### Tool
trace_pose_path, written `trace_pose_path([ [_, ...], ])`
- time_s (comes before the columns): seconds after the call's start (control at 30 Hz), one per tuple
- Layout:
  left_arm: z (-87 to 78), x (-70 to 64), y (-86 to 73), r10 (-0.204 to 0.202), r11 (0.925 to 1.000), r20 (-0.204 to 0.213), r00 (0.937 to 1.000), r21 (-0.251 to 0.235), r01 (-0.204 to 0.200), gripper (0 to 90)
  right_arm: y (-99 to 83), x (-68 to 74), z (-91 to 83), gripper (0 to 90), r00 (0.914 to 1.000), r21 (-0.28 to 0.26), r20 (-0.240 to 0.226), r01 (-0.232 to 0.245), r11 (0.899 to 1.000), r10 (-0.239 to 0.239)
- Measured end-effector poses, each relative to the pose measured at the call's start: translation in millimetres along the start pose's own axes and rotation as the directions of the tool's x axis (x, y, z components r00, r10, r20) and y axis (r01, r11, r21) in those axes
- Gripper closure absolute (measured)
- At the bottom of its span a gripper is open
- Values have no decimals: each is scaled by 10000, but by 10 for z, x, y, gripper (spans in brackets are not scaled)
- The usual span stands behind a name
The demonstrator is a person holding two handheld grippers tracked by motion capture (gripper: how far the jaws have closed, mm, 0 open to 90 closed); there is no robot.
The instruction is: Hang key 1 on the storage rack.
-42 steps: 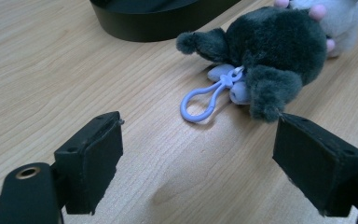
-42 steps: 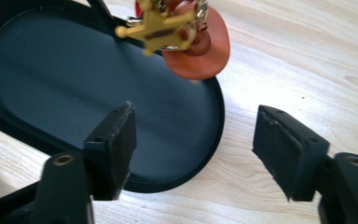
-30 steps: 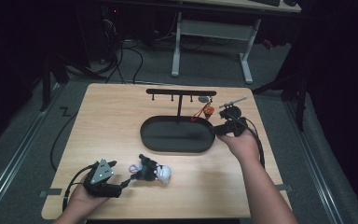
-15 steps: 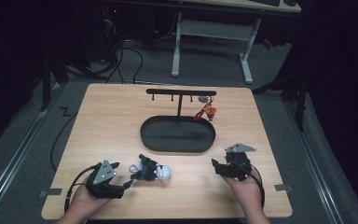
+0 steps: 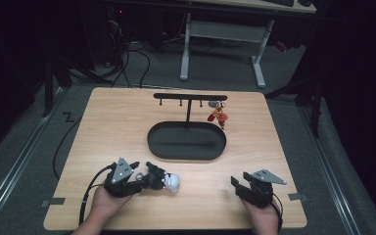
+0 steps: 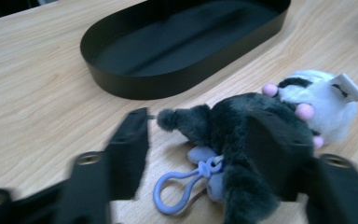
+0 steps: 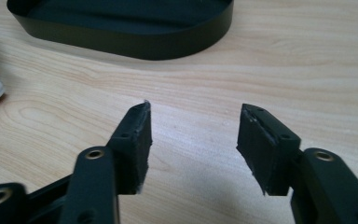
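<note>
Black oval tray [image 5: 186, 152], dark-grey-and-white plush toy [image 6: 256, 126] with a lavender clip [image 6: 179, 186].

Bare table [image 5: 127, 127] flanks the central tray [image 5: 186, 142]; the hook stand [image 5: 190, 98] blocks behind it.

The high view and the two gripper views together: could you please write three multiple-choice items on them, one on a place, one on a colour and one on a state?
1. Where does the red keychain hang?
A. at the right end of the black hook rack
B. at the rack's left end
C. inside the tray

2. What colour is the clip loop on the plush toy?
A. red
B. green
C. pale blue

3. What does the oval black tray hold?
A. the plush toy
B. nothing
C. the keychain

Answers: 1 A, the high view shows it below the rack's right end. 2 C, the left gripper view shows a pale blue loop. 3 B, its floor is bare in the high view.
</note>
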State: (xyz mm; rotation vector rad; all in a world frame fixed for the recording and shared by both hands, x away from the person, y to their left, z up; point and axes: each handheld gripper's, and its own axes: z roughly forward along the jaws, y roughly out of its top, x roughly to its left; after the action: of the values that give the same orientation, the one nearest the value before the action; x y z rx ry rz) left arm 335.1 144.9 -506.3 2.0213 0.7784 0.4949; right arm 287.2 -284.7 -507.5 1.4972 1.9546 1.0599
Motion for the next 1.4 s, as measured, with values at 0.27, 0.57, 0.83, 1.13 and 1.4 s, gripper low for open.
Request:
trace_pose_path([
  [0.27, -2, 18, -108, -61, 9967, -703, 9975, 799, 118, 873, 33, 100, -37, 483, 9982, -171, 448, 414, 9990, -406],
  [0.57, 163, -105, -38, 225, 9950, -228, 9995, 980, -201, 898, 14, 183, 14, 499, 9978, 110, 430, 508, 9986, -512],
  [0.83, 404, -394, 120, 620, 9904, 259, 9977, 1223, -647, 898, -78, 91, -105, 501, 9985, 179, 537, 45, 9998, -55],
  [1.13, 843, -967, 410, 941, 9893, 1043, 9901, 1015, -1047, 898, -199, -104, -316, 512, 9957, 48, 761, -528, 9986, 523],
  [1.4, 1139, -1373, 646, 1393, 9842, 1595, 9773, 866, -1544, 898, -198, -147, -342, 513, 9955, 18, 647, -690, 9976, 688],
])
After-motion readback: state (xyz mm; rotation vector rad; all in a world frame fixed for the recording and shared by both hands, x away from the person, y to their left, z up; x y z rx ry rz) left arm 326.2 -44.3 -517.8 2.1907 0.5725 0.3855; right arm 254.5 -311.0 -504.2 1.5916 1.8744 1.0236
